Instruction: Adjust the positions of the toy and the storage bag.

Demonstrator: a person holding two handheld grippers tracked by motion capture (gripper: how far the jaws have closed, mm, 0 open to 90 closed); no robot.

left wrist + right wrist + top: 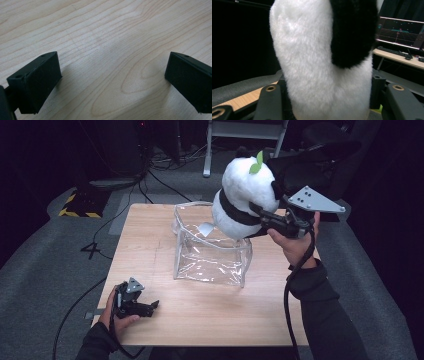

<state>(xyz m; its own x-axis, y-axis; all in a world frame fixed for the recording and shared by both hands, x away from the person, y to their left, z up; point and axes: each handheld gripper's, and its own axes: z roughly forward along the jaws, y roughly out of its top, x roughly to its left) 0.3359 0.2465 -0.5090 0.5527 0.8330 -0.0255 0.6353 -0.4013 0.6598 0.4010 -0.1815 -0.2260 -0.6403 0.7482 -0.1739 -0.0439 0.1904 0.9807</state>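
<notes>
The right gripper [260, 216] is clamped on the plush panda [245, 195], which sits at its ten o'clock above the clear bag [212, 251].

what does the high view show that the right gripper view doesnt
High view alone: the clear plastic bag standing open on the wooden table, and the left gripper resting near the table's front left corner, jaws apart with nothing between them.

Right gripper view alone: a lit monitor and a keyboard on a desk behind, plus a close look at the toy's fur pinched between the jaws.

Both: the plush panda, white with black patches, held by the right gripper above the bag, and a bit of the table's wood.
</notes>
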